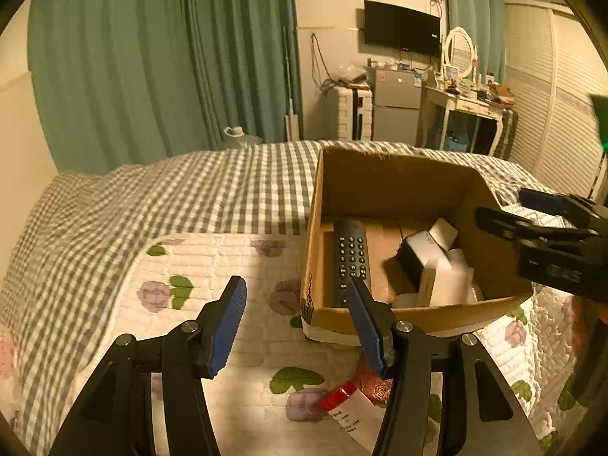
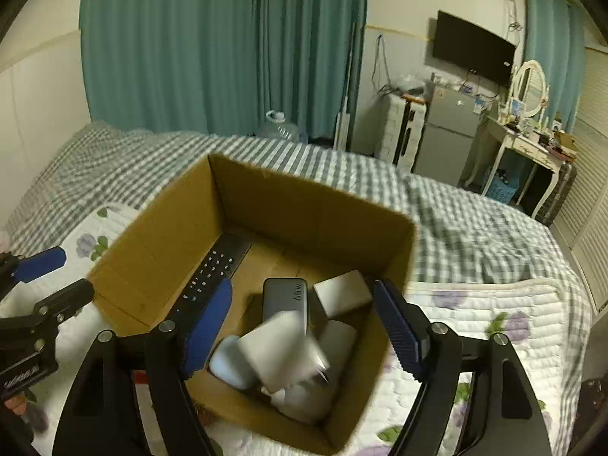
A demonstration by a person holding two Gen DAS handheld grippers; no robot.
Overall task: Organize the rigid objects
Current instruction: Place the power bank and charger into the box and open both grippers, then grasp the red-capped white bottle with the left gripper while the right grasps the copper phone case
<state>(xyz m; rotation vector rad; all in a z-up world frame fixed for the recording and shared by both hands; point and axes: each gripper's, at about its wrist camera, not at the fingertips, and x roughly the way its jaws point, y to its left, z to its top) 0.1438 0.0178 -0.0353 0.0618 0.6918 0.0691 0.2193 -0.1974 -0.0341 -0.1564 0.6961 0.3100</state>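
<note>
The bed [image 1: 190, 197] fills the lower half of both views, covered with a grey checked blanket and, toward the bottom, a white quilt [image 1: 212, 258] printed with purple flowers. Green curtains [image 1: 152, 57] hang across the upper left. In the upper right stand a wall television [image 1: 402, 27], a small grey fridge [image 1: 397, 104] and a white dressing table [image 1: 469, 114] with an oval mirror.

An open cardboard box [image 2: 182, 228] sits on the bed, right of centre in the left wrist view and at the middle of the right wrist view. Inside it a black remote control [image 1: 350, 258] lies along the left wall. Toward the right side lie a grey power bank [image 2: 285, 296], a small silver-grey box [image 2: 342, 292] and several white blocks; one white block [image 2: 281, 345] is blurred, so whether it rests on the others cannot be told.

The right gripper [image 2: 304, 326] sits above the box's near corner, its jaws spread wide with nothing pressed between the blue pads. The left gripper [image 1: 296, 319] is over the quilt just left of the box, jaws apart and empty, its right finger overlapping the box's near-left corner. A red-capped item with a white label [image 1: 349, 406] lies on the quilt at the bottom centre, partly behind that finger.
</note>
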